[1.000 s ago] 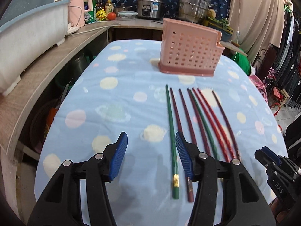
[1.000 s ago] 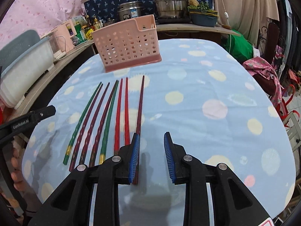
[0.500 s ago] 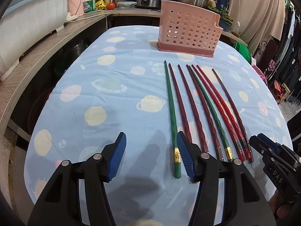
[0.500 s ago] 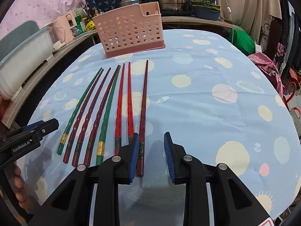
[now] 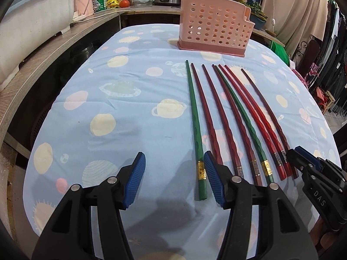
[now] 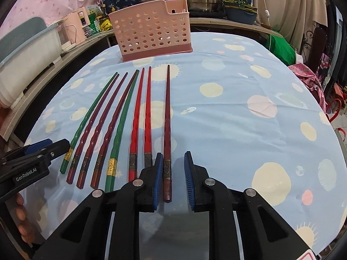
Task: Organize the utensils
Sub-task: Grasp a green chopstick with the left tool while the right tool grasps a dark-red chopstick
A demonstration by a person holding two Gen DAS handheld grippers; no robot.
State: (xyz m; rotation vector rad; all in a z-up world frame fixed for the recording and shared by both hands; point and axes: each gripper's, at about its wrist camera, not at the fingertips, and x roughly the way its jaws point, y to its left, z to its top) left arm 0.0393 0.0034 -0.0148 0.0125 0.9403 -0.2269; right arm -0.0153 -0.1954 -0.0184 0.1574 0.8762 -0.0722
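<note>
Eight long chopsticks [image 6: 121,127] lie side by side on the spotted blue tablecloth [image 6: 238,112]: two green, the rest red or dark maroon, each banded near its thick end. Beyond their tips stands a pink perforated holder [image 6: 151,34]. The right gripper [image 6: 173,179] gapes around the rightmost maroon chopstick [image 6: 167,130], gripping nothing; the left gripper [image 5: 173,182], marked "GenRobot.AI", is wide open and empty.

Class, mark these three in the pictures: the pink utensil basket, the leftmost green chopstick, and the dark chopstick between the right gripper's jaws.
Pink utensil basket [image 5: 213,27]: left wrist view, perforated front wall.
Leftmost green chopstick [image 5: 194,112]: left wrist view, mid-shaft.
Dark chopstick [image 6: 167,117]: right wrist view, mid-shaft.
</note>
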